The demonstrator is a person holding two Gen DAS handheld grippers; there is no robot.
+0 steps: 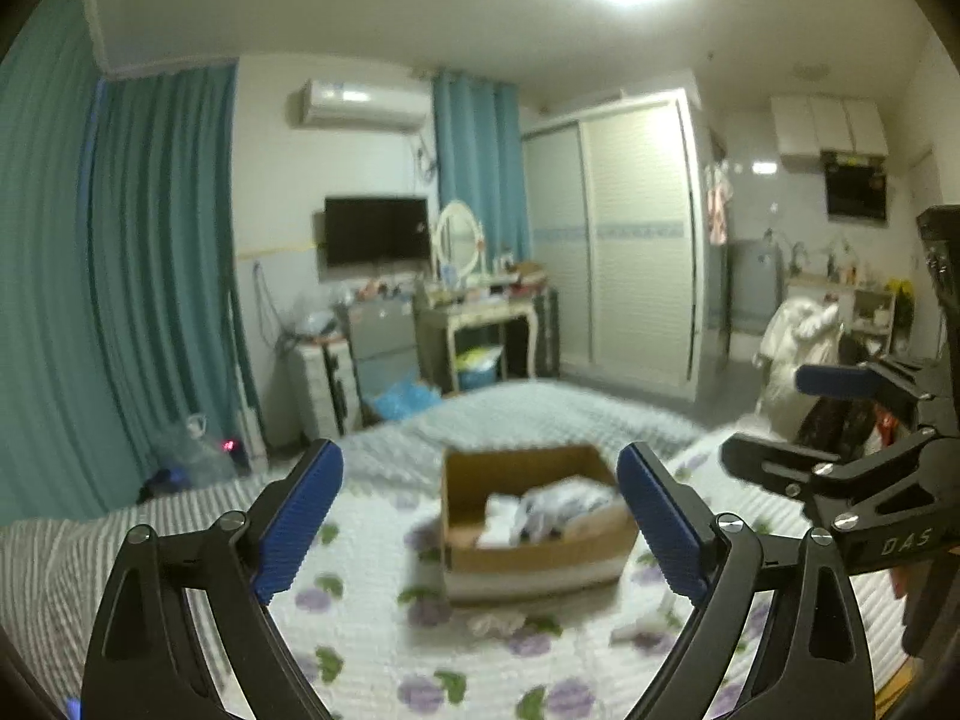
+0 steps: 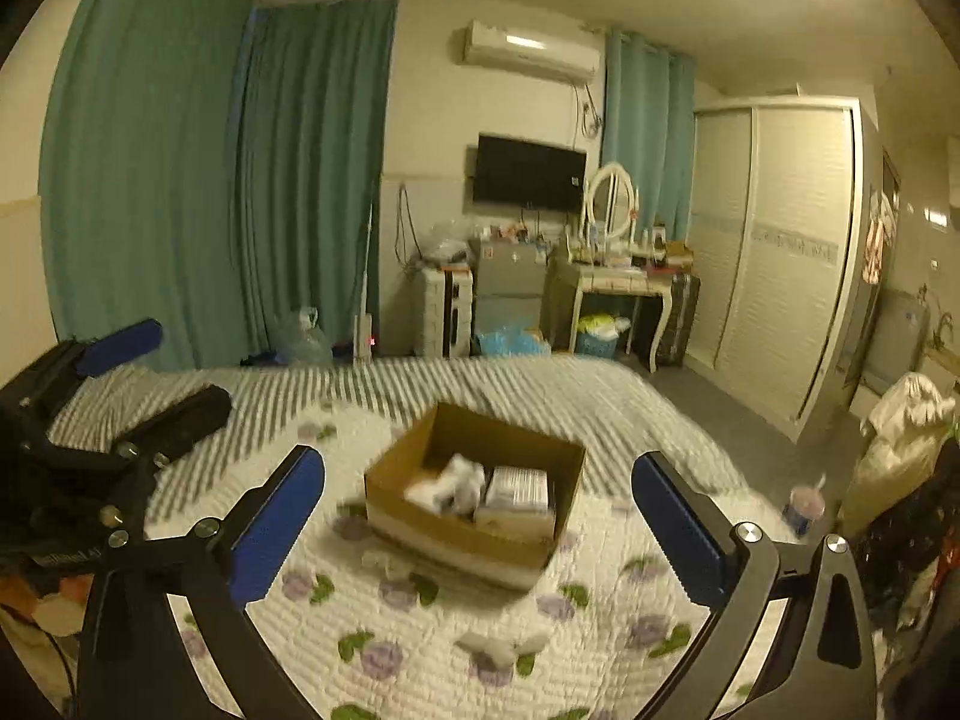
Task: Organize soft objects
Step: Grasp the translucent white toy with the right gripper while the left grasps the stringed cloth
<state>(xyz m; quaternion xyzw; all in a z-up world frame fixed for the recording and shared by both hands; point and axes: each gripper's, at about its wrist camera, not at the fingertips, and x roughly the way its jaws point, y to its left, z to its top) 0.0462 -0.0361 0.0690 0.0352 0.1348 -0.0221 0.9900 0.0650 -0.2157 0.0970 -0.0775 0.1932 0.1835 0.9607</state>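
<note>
1. Jaws of the left gripper (image 1: pixel 480 531) and right gripper (image 2: pixel 477 528) stand wide, empty.
2. The cardboard box (image 1: pixel 534 525), frame centre on the bed (image 1: pixel 372 618), holds white soft items (image 2: pixel 456 483), probably gathered for tidiness.
3. A small white cloth (image 2: pixel 501 648) lies loose at lower centre.

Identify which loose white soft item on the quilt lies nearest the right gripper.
The crumpled white piece low between the right gripper fingers; the other lies against the cardboard box.

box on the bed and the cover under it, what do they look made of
The box looks like plain brown corrugated cardboard, matte, with raw open flaps. The bed cover looks like quilted fabric, probably cotton: white with printed purple flowers and stitched ribbing. Blur leaves the weave unclear.
</note>
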